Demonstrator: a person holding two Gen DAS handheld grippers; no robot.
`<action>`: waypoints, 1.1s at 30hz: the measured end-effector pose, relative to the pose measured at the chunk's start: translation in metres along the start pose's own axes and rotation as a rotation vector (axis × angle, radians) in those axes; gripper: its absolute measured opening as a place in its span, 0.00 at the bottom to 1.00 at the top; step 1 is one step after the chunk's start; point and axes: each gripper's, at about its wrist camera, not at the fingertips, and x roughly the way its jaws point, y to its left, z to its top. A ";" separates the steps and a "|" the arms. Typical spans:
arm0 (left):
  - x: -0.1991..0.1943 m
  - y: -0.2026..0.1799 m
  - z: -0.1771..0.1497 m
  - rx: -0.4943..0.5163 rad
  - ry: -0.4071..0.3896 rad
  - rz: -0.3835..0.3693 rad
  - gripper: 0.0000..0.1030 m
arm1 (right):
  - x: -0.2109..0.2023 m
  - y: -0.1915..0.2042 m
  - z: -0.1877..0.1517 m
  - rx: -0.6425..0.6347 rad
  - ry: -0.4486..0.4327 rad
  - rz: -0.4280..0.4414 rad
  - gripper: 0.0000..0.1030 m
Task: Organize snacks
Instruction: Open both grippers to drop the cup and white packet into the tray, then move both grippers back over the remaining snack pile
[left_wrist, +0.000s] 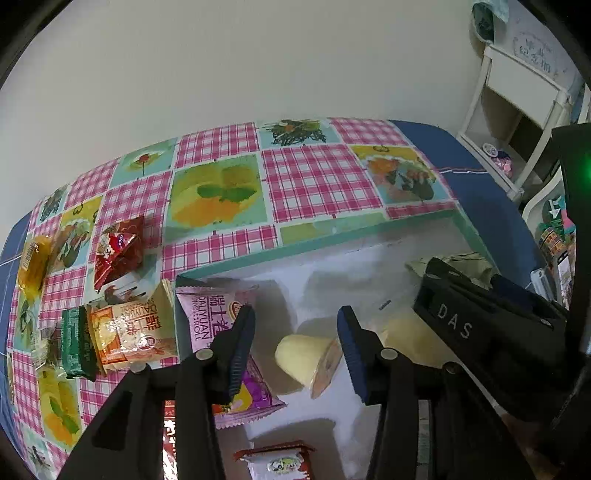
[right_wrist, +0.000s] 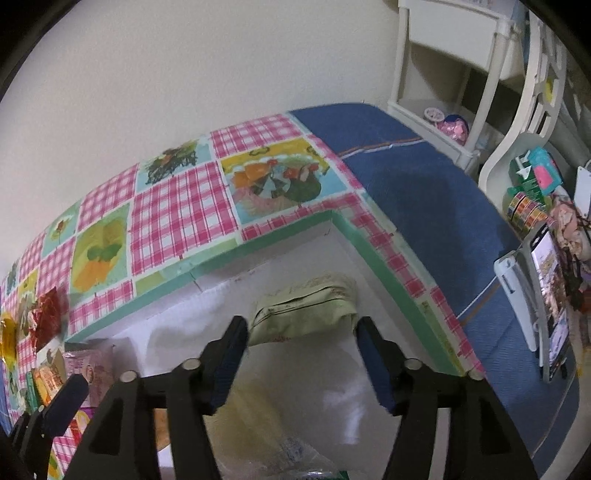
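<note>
glossy plastic tablecloth (left_wrist: 314, 177), shiny foil packet (left_wrist: 118, 254)

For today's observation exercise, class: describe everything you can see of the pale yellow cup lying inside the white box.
The pale yellow cup looks like a small, glossy plastic pudding or jelly cup. It lies tipped on its side on the white box floor, its narrow rounded base pointing left and its wider sealed top, with a tan printed lid, facing lower right. It sits between the open fingers of the left tool, whose pads do not press it. The pink snack packet lies just to its left, apart.
</note>
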 end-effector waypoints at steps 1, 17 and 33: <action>-0.002 0.001 0.000 -0.003 0.004 0.002 0.51 | -0.002 0.000 0.000 0.004 -0.007 0.000 0.77; -0.030 0.058 0.002 -0.138 0.028 0.055 0.52 | -0.039 0.016 -0.007 -0.007 -0.026 0.027 0.78; -0.045 0.133 -0.020 -0.321 0.061 0.073 0.53 | -0.055 0.046 -0.044 -0.060 0.066 0.092 0.78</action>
